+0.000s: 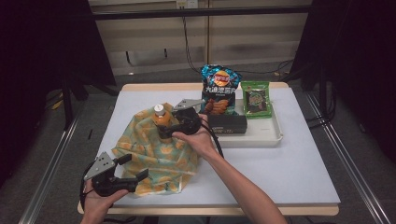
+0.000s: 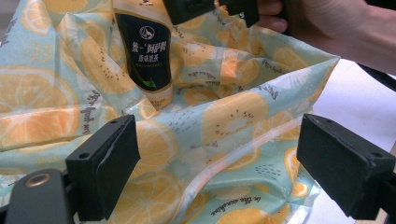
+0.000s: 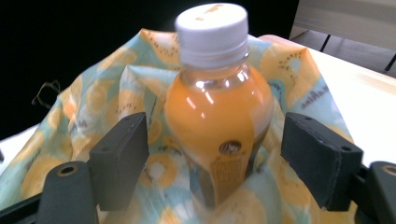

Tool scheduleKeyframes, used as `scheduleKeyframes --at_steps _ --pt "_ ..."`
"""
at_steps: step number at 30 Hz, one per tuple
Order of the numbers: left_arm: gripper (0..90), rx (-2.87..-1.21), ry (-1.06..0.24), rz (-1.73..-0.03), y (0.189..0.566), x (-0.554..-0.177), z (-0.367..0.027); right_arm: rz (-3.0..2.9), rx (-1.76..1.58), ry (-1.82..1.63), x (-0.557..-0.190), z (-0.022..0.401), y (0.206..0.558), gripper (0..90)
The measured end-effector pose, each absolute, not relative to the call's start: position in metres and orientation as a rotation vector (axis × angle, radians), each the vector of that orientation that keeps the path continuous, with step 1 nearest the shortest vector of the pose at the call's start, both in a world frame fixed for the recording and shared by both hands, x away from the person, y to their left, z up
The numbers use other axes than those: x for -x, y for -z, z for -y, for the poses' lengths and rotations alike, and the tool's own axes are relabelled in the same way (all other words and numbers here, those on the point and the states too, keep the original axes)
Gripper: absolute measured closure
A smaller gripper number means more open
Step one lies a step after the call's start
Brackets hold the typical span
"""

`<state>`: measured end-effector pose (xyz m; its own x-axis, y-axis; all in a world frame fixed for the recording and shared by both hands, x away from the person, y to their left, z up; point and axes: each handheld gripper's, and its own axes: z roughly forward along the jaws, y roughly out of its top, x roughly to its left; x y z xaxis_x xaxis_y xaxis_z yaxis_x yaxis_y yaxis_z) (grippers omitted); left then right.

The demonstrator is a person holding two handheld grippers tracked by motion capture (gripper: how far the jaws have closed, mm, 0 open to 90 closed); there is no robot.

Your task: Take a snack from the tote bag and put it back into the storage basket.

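Black foam-faced jaws of the right gripper (image 3: 215,158) stand apart on either side of an orange drink bottle (image 3: 217,116), with clear gaps between pads and plastic, so nothing is gripped. The bottle stands upright inside the fruit-print cloth bag (image 1: 154,149), which lies slumped over the left half of the table (image 1: 289,172), nearer the person's edge. In the high view the right gripper (image 1: 169,127) sits at the bag's far rim, just beside the bottle (image 1: 160,116).

The left gripper (image 1: 132,169) is near the front left corner, jaws wide with the bag's hem lying between them but not pinched, as far as I can tell from its own view (image 2: 217,163).

My reading: the bottle has been set into the bag and let go, and the next item is due. That calls for drawing the right gripper back without tipping the bottle, then reaching to the white tray (image 1: 275,135) towards the far right of the table.

The bottle is smooth clear plastic with a ribbed white cap and a dark label. The bag is thin, glossy, crumpled fabric with orange slices on pale green. On the tray stand a puffy blue chip bag (image 1: 218,91), a flat green packet (image 1: 256,99) and a dark rectangular box (image 1: 227,123).
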<state>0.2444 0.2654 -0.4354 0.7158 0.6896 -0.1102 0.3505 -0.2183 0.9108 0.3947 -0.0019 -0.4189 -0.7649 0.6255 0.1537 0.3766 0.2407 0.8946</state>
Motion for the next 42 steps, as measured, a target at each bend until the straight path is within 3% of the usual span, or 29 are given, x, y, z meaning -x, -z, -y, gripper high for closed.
scheduleKeyframes --at_steps 19,29,42 --pt "12.4 -1.83 -0.381 -0.809 0.436 -0.244 -0.265 -2.288 -0.98 -1.534 -0.413 -0.026 0.439 20.2" --pt "12.4 -1.834 -0.389 -0.809 0.436 -0.245 -0.265 -2.278 -0.971 -1.504 -0.415 -0.031 0.438 29.3" --pt "12.4 -1.834 -0.385 -0.805 0.437 -0.245 -0.266 -2.315 -0.902 -1.527 -0.412 -0.023 0.43 30.3"
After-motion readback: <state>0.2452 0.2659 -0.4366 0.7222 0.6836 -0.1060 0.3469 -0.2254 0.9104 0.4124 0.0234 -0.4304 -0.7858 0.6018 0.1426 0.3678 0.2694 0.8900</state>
